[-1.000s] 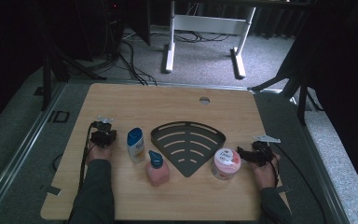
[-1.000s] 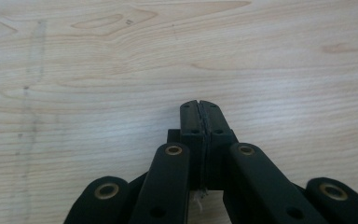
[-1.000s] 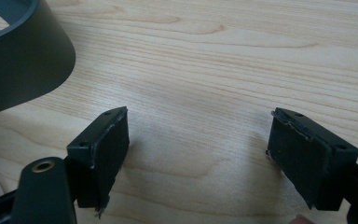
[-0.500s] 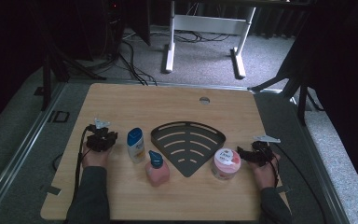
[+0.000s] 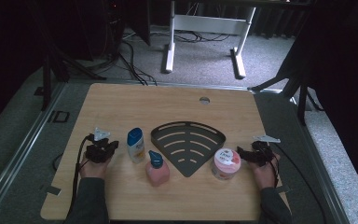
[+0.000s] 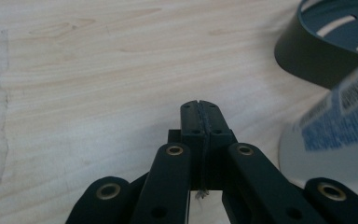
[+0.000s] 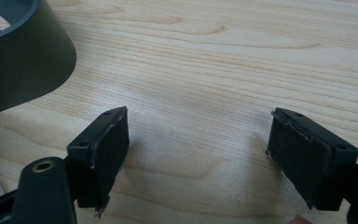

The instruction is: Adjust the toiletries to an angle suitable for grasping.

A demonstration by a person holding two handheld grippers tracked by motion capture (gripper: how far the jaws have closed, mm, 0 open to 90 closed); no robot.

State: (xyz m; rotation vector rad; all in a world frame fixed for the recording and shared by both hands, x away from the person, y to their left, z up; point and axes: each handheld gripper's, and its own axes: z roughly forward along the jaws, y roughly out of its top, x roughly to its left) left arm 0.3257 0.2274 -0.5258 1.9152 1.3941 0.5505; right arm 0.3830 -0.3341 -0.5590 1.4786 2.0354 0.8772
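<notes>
My left gripper rests on the wooden table at the left, its jaws pressed shut on nothing. Just right of it stands a white bottle with a blue cap. A pink pump bottle stands nearer the front. In the middle lies a dark fan-shaped slotted rack. A pink-lidded white jar stands at the rack's right. My right gripper sits beside that jar, open wide over bare wood.
A round cable hole is at the table's far edge. Beyond the table are white desk legs and cables on grey carpet. A metal rail runs along the table's left side.
My left gripper has slid a little toward the table's front edge. The right gripper and the bottles have stayed put.
</notes>
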